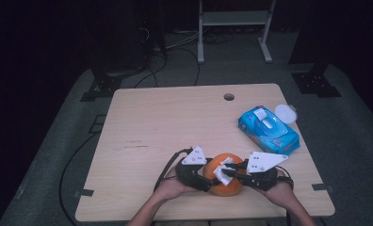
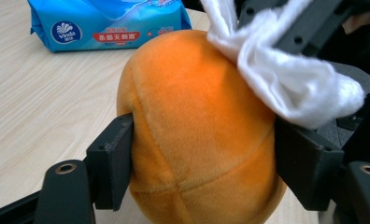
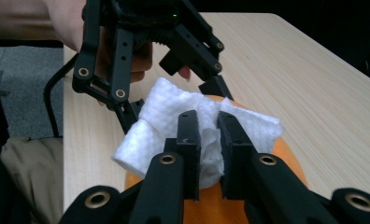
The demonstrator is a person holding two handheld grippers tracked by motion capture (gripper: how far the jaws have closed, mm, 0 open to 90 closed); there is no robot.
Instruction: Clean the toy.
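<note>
On the worktop (image 1: 175,117) you have 1 orange plush ball (image 1: 226,181), 1 white wipe (image 1: 223,172), 1 blue pack of wipes (image 1: 268,129) and 1 round white lid (image 1: 286,113) just beside that pack. You hold 2 hand-held grippers, 1 in each hand.

Your left hand-held gripper (image 2: 206,158) has its jaws partly spread around the orange plush ball, 1 pad on each side pressing into the fabric, so it is grasping the ball. The ball sits near the front edge of the worktop, between your 2 hands, well apart from the blue pack at the right edge.

Your right hand-held gripper (image 3: 207,140) has its jaws drawn close together, clenched on a fold of the white wipe. The wipe lies bunched on top of the ball, touching its upper surface, with its loose ends spreading to both sides of the jaws.
</note>
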